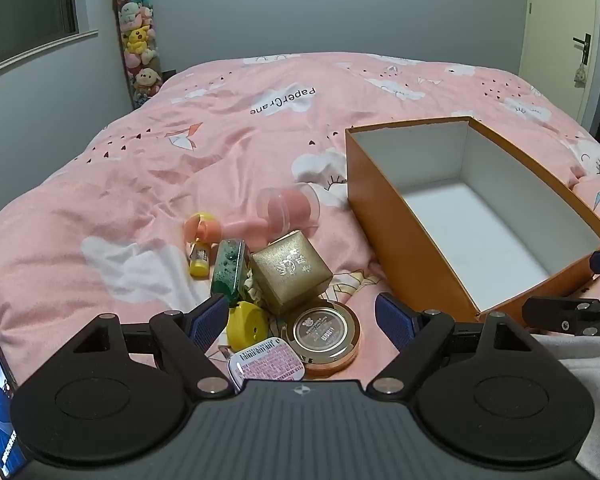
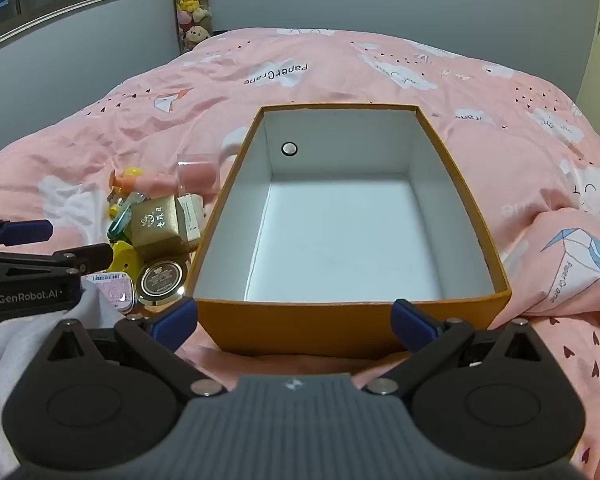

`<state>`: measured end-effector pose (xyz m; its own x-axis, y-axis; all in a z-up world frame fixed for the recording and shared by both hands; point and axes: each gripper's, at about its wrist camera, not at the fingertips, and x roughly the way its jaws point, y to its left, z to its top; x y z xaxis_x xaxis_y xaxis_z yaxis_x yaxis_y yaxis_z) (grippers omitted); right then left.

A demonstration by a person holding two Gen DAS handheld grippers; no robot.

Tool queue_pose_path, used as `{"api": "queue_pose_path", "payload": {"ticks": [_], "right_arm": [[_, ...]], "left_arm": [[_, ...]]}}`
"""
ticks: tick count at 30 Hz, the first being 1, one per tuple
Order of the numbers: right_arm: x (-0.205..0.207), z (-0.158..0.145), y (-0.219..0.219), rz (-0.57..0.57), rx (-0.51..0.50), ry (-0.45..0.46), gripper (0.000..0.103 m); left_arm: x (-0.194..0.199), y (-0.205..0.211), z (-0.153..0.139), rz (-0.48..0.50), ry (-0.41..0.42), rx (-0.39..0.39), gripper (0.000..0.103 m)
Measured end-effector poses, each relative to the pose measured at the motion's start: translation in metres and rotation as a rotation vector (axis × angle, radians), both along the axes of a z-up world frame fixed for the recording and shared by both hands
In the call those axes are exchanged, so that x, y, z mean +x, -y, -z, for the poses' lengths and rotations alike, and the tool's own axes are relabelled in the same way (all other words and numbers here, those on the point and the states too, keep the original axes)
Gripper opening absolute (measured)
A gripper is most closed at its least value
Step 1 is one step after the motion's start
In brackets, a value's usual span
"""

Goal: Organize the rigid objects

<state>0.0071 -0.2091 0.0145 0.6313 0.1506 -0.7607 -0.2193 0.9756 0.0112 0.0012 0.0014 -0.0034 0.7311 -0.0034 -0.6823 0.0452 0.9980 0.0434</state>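
We held the left gripper (image 1: 302, 318) with its fingers spread wide and empty over the near end of the clutter: a round compact (image 1: 323, 335), a pink-labelled tin (image 1: 269, 361) partly cut off by the gripper body, and a gold box (image 1: 290, 270) just beyond. Our right gripper (image 2: 294, 318) also stood wide open, empty, at the near wall of the orange box (image 2: 470, 204), which lay right of the pile on the bed (image 1: 100, 208). Open quilt stretched far and left. Smaller items behind the gold box were hard to make out.
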Motion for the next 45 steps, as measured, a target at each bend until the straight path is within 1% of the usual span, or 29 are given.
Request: {"api": "queue_pose_path", "payload": {"ticks": [6, 15, 24, 45], "right_arm": [[-0.003, 0.007, -0.005, 0.003, 0.003, -0.005, 0.101], [0.001, 0.007, -0.003, 0.002, 0.010, -0.018, 0.101], [-0.002, 0.009, -0.004, 0.006, 0.014, -0.029, 0.101], [0.007, 0.012, -0.002, 0.016, 0.035, -0.071, 0.101]], "left_arm": [[0.000, 0.000, 0.000, -0.001, -0.002, 0.000, 0.097], [0.001, -0.002, 0.003, -0.003, -0.011, -0.013, 0.097], [0.001, -0.002, 0.003, -0.003, -0.012, -0.013, 0.097], [0.000, -0.001, 0.003, 0.000, -0.020, -0.014, 0.097]]}}
